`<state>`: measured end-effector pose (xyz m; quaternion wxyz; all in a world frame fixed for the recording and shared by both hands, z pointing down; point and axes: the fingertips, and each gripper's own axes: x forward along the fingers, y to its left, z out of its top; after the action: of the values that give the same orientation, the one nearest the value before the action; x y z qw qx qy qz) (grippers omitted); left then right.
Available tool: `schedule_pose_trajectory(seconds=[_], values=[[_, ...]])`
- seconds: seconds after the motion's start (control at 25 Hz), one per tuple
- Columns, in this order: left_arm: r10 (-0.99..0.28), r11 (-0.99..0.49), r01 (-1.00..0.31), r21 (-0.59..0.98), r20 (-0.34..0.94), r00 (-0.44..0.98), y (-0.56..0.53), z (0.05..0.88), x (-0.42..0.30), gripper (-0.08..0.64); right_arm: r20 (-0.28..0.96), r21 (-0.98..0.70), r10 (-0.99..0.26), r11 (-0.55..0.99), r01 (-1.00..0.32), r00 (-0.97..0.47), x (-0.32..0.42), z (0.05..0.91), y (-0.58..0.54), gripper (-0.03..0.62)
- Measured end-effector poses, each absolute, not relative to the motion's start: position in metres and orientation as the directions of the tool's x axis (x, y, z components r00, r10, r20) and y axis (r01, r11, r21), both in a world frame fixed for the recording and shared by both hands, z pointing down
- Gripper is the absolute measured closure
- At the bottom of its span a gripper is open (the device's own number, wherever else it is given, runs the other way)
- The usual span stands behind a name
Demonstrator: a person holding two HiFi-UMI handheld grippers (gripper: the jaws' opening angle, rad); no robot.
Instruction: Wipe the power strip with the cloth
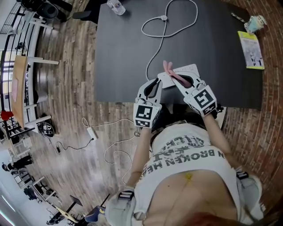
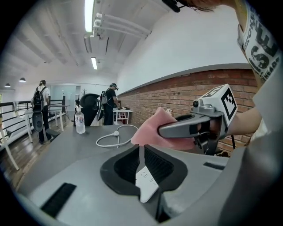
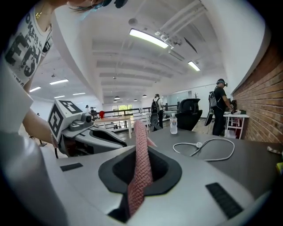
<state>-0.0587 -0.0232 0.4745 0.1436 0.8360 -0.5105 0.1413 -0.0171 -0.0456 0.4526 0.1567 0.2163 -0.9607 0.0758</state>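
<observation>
The white power strip (image 1: 188,70) lies at the near edge of the dark table (image 1: 124,53), and its white cable (image 1: 154,28) loops away to the far side. My left gripper (image 1: 155,84) is shut on the strip's near end, whose white edge (image 2: 146,182) shows between the jaws. My right gripper (image 1: 183,81) is shut on the pink cloth (image 3: 140,163), holding it over the strip. In the left gripper view the cloth (image 2: 152,126) bunches at the tip of the right gripper (image 2: 164,131), just beyond my left jaws.
A water bottle (image 1: 116,6) lies at the table's far edge. A yellow booklet (image 1: 251,49) and a small cup (image 1: 255,22) sit at the far right. A white adapter with cord (image 1: 91,132) lies on the wood floor at left. People stand far behind (image 3: 219,108).
</observation>
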Motion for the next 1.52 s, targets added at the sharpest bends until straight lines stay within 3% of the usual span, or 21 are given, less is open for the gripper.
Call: schedule_pose_trajectory(seconds=[0.56,0.76,1.16,1.52], values=[[-0.532,-0.580,-0.781,0.232,0.619,0.578,-0.023,0.601,-0.067,0.333,0.571,-0.095,-0.310,0.895,-0.437,-0.760,-0.070,0.548,-0.057,0.575],[-0.439,-0.619,-0.744,0.251,0.675,0.593,-0.021,0.630,-0.063,0.293,0.648,-0.112,-0.246,0.905,-0.410,-0.721,-0.079,0.579,-0.054,0.575],[-0.349,-0.686,-0.681,0.256,0.706,0.616,-0.017,0.664,-0.048,0.276,0.765,-0.099,-0.171,0.922,-0.375,-0.621,-0.084,0.630,-0.047,0.575],[-0.318,-0.688,-0.661,0.298,0.696,0.644,-0.017,0.662,-0.050,0.276,0.753,-0.089,-0.159,0.937,-0.338,-0.639,-0.084,0.633,-0.048,0.575]])
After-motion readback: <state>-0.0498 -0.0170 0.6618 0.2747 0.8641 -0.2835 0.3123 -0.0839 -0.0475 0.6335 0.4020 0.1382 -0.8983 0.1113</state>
